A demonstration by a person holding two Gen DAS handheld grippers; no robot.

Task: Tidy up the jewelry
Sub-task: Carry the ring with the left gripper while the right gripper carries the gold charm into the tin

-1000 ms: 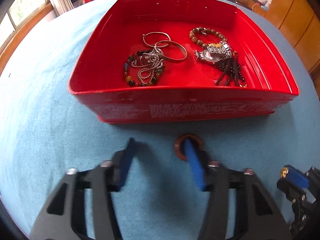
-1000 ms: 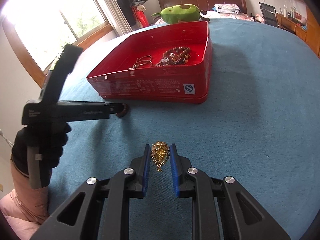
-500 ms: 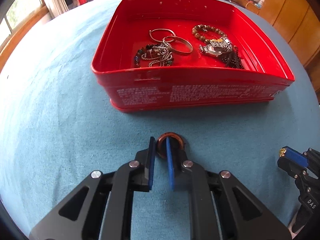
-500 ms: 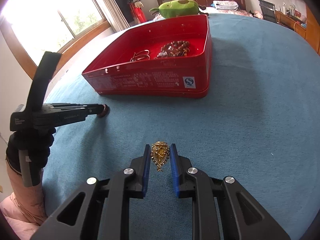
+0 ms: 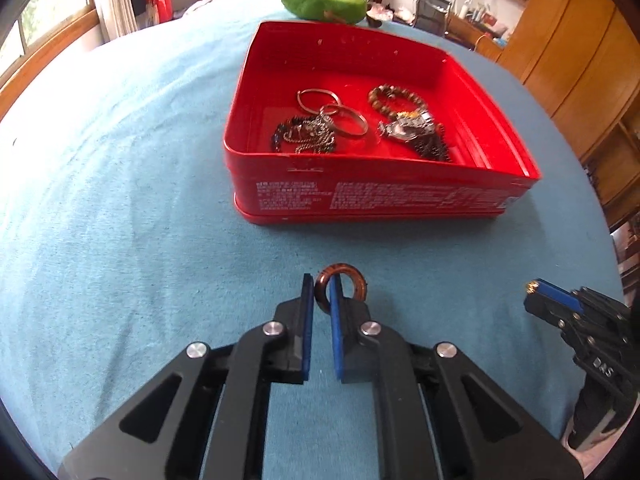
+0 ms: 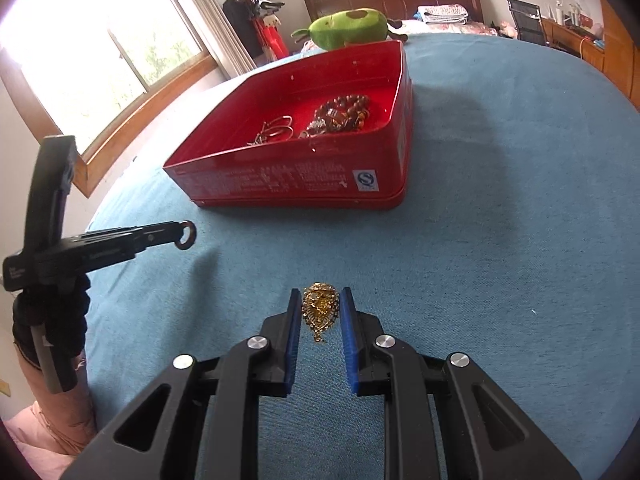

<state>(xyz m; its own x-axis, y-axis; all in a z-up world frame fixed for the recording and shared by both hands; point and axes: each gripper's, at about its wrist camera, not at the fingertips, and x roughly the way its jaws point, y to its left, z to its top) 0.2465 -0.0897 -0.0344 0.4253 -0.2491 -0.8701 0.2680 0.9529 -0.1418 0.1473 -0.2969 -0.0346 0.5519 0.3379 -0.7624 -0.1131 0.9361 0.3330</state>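
Now the left tool [image 5: 318, 292] pinches a brown wooden ring [image 5: 340, 286], lifted clear of the blue surface [image 5: 120, 200], with the red tin [image 5: 380, 196] straight ahead past its tips. The right tool [image 6: 320, 306] clamps a gold brooch [image 6: 319, 312], farther from the tin. Inside lie silver bangles [image 5: 344, 120], a chain [image 5: 308, 136], a beaded bracelet [image 5: 394, 98] and a watch [image 5: 408, 128].

Daylight pours through a wood-framed window [image 6: 100, 80] — beyond the blue-covered table [image 6: 500, 200], a dark wooden headboard [image 6: 392, 0], a green plush toy [image 6: 352, 26] and wooden cabinets [image 5: 580, 60].
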